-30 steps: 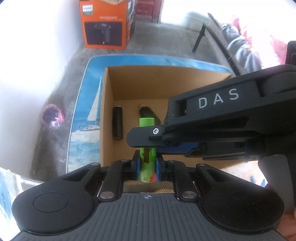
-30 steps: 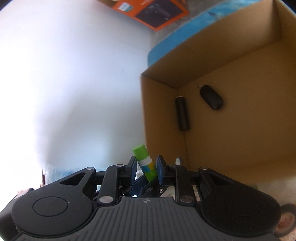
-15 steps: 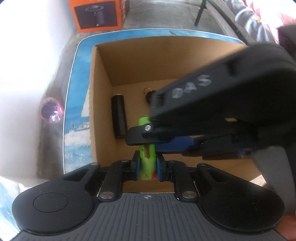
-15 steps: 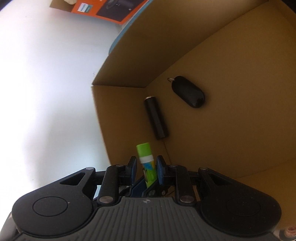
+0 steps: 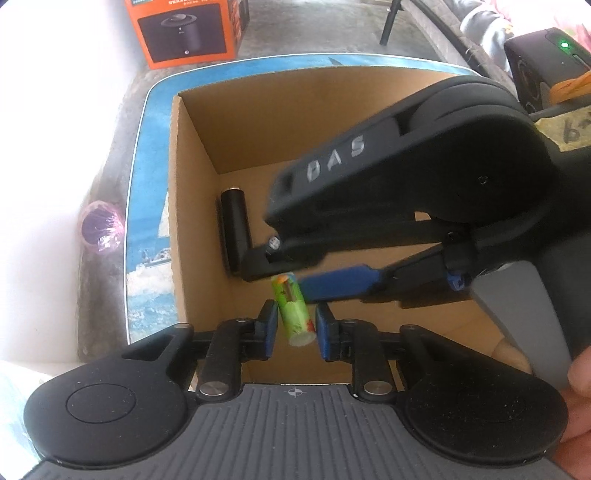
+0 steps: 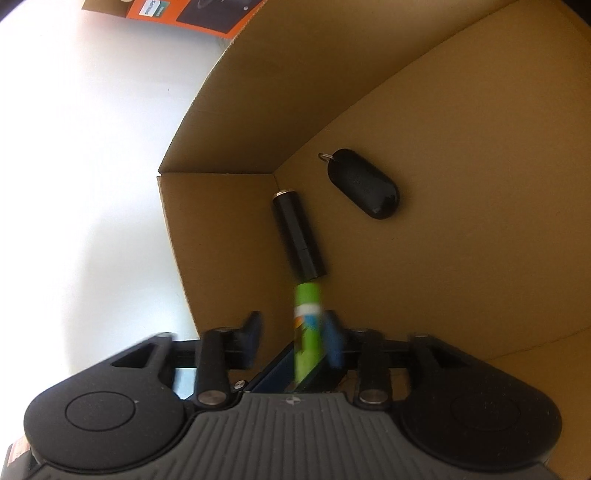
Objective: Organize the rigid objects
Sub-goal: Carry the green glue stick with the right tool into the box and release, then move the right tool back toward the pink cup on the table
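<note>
A green glue stick (image 5: 293, 310) hangs tilted over the open cardboard box (image 5: 192, 155), between the spread fingers of my left gripper (image 5: 293, 326) and of my right gripper (image 6: 293, 334). Neither gripper clamps it; both are open and it looks loose and blurred (image 6: 307, 334). The right gripper's black body (image 5: 406, 206) crosses the left wrist view above the box. On the box floor lie a black cylinder (image 6: 299, 236) by the left wall and a black key fob (image 6: 364, 188) with a ring.
The box stands on a blue table (image 5: 147, 206) with a sailboat print. An orange product carton (image 5: 188, 29) stands on the grey floor behind it. A purple ball (image 5: 101, 230) lies left of the table. A black device with a green light (image 5: 543, 62) is at far right.
Both grippers were shut on the glue stick; now both have opened and the stick tilts loose between them. The grippers have come lower and nearer over the box.
</note>
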Motion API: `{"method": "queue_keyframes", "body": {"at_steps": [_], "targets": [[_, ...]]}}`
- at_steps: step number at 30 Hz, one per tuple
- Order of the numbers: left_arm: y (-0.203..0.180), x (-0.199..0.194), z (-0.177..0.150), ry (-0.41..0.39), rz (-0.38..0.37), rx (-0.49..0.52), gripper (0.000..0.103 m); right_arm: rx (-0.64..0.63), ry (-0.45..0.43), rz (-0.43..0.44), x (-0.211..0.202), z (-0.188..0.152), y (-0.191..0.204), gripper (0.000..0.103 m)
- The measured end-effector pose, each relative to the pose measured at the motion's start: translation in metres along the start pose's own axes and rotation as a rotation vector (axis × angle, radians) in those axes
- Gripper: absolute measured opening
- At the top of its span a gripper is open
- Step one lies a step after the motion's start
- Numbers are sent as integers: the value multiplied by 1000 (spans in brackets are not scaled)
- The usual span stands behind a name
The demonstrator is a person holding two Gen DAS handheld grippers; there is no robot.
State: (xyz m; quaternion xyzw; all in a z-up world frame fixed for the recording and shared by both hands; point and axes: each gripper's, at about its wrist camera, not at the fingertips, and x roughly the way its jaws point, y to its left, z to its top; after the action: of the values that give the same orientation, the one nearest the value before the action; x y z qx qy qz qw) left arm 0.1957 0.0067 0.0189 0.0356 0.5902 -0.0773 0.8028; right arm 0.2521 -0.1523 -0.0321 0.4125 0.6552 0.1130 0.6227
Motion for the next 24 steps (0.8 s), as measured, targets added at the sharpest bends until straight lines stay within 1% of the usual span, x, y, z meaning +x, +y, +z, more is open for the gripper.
{"method": "queue_keyframes", "body": {"at_steps": [1, 5, 7, 11, 13, 17, 19, 22, 24], "targets": [[0, 0, 0, -1, 1, -3, 25, -6, 2, -2, 0, 0, 0, 58], [0, -1, 0, -11, 3, -17, 31, -11, 19, -4, -3, -2, -2, 58], [2, -1, -3, -20, 9, -22, 36, -8, 20, -6, -6, -3, -5, 58], [5, -10, -9, -47, 2, -47, 41, -17, 3, 12, -19, -8, -6, 58], [7, -18, -12, -69, -10, -69, 46, -31, -17, 24, -30, -12, -7, 59], [12, -38, -22, -135, -37, -126, 52, -82, -89, 52, -61, -17, -7, 61], [13, -53, -29, -182, -53, -152, 61, -121, -143, 62, -83, -26, -2, 63], [16, -73, -42, -243, -78, -186, 66, -205, -232, 54, -119, -43, 5, 72], [16, -83, -51, -262, -93, -204, 69, -272, -293, 30, -139, -59, 11, 81]]}}
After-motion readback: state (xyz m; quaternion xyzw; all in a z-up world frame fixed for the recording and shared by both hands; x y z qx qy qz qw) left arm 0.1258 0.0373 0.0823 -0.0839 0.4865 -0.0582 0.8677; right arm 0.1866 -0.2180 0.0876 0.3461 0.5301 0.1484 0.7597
